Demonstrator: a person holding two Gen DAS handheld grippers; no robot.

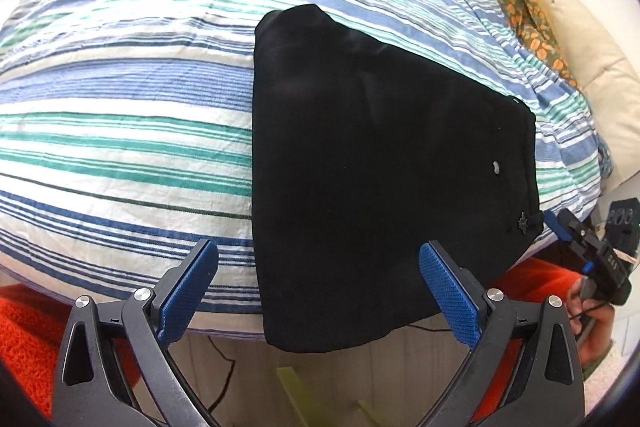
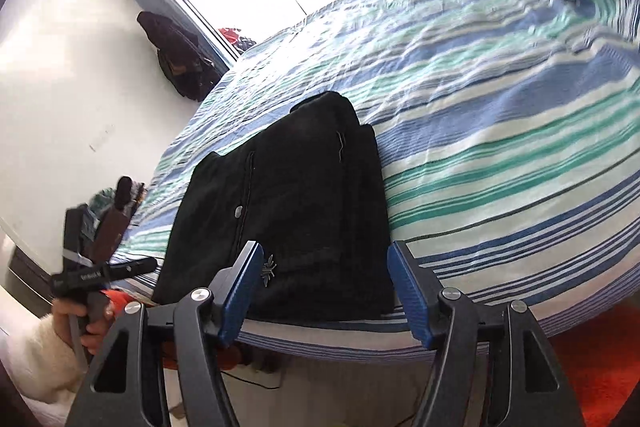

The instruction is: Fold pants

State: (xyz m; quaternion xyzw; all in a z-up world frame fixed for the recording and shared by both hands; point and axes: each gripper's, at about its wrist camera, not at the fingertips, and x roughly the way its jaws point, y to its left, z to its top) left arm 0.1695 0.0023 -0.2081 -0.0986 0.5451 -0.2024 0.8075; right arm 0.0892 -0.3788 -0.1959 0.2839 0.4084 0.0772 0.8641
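Your folded black fabric pants [image 1: 372, 155] lie flat at the near edge of the bed's blue, green and white striped cover [image 1: 120, 131]. Your left gripper [image 1: 318, 281] hangs at six o'clock, jaws apart and empty; your right gripper [image 2: 326, 287] likewise, jaws apart, gripping nothing.

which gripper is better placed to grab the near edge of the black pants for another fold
Probably the right gripper: its open jaws already straddle the near edge of the folded black pants on the striped bedspread. The left gripper is open too, but sits over the pants' left side, half over bedspread.
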